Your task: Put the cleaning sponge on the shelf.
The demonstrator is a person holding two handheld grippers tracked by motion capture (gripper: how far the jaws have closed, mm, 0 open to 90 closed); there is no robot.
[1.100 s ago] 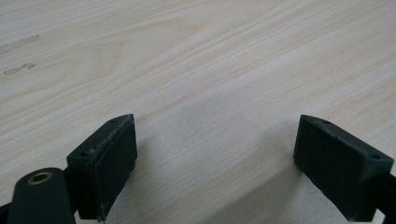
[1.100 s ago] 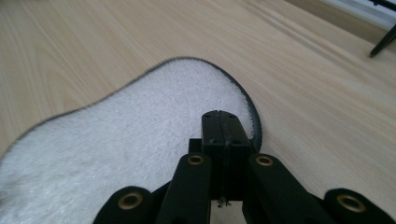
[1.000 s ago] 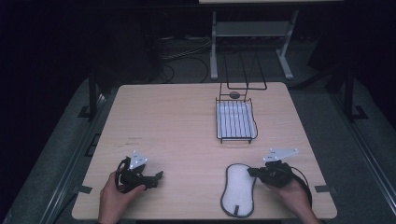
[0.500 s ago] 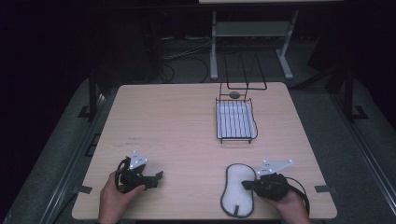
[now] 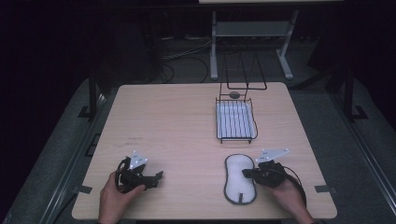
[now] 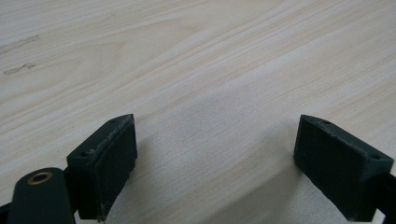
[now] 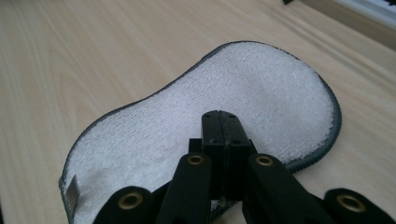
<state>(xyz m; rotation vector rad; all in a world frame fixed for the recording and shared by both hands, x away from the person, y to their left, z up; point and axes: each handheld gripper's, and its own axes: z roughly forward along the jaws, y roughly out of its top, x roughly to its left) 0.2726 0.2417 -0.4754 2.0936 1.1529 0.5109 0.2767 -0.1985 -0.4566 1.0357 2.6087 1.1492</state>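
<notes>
White terry pad (image 7: 205, 116), peanut-shaped with a dark stitched edge, lying flat on the table (image 5: 177, 121) directly under and ahead of the right gripper (image 7: 222, 122). Looks light, soft and floppy, likely to sag and fold when lifted; fuzzy pile should grip well, not slippery, not fragile. Best taken at the bound rim nearest the fingertips, pinched edge-on, since the flat middle offers nothing to bite. Right jaws pressed fully together, tips over the pad's near half, with nothing visibly caught between them; whether the tips touch the pile is hard to judge. Small tag (image 7: 71, 190) at the pad's end to the left of those fingers, partly cut off by the frame. Pad's underside hidden. Left gripper (image 6: 215, 154) well apart, jaws spread wide, empty, bare wood between them. Beyond the right fingertips, across open table, a wire tray (image 5: 236, 121) with a pale bottom; a small dark round thing (image 5: 234, 94) just past it, too small to identify. Room behind the table dark, details lost.
</notes>
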